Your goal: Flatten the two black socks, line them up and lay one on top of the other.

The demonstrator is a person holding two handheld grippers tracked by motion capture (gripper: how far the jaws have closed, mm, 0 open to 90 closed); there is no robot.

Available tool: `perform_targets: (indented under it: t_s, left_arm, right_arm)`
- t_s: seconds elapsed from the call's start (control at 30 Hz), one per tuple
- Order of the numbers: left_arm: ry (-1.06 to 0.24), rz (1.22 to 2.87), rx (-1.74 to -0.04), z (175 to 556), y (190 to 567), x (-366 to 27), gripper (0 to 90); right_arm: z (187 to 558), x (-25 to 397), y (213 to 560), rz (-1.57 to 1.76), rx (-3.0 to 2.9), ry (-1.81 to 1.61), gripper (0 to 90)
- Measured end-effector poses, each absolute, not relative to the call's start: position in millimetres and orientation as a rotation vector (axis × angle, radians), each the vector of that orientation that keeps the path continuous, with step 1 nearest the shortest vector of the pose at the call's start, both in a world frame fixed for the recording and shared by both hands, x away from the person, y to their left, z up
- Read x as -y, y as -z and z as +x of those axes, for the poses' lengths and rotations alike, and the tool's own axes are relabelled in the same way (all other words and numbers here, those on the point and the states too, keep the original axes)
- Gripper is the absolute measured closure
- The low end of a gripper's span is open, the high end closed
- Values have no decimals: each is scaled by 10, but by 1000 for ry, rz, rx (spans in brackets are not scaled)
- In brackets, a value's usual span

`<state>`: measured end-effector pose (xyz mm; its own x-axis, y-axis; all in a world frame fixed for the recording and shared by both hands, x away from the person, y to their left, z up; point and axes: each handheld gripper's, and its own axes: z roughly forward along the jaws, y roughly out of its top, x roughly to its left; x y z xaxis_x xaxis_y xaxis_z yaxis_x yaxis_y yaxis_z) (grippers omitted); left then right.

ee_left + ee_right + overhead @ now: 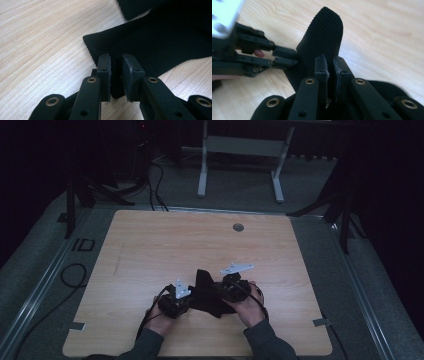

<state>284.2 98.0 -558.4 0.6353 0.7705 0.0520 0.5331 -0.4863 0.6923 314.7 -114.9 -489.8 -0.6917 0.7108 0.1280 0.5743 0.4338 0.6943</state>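
A black ribbed cloth (pixel 204 282) lies crumpled on the wooden table (pixel 165 245) near its front edge, between my two grippers. My left gripper (pixel 192 301) comes in from the left; in its own view the left gripper (pixel 116 75) has the cloth's (pixel 155 45) near edge between its pads. From the right, my right gripper (pixel 220 295) is shut on the cloth's other side. In the right gripper view, the right gripper (pixel 330 67) pinches a fold and a strip of cloth (pixel 324 37) stands up beyond the jaws. The left gripper (pixel 287 57) shows there nipping the cloth's edge.
A round cable hole (pixel 238 227) sits near the table's far edge. Behind the table stands a white desk frame (pixel 240 150), with dark tripod legs (pixel 345 215) at both sides. Cables (pixel 75 275) lie on the grey floor at left. The room is dim.
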Motion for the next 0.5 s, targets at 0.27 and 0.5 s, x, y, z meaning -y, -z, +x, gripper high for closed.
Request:
perform_targets:
  t_s: [0.27,0.5]
  left_arm:
    - [-408,2169,-1004,2833,5580,-993,758]
    - [-407,2076,-1072,2838,5422,-1199,765]
  right_arm:
    - [3102,1053,5068,1156,-2528,-1108,826]
    - [3095,1054,5099,1172,-2526,-1137,826]
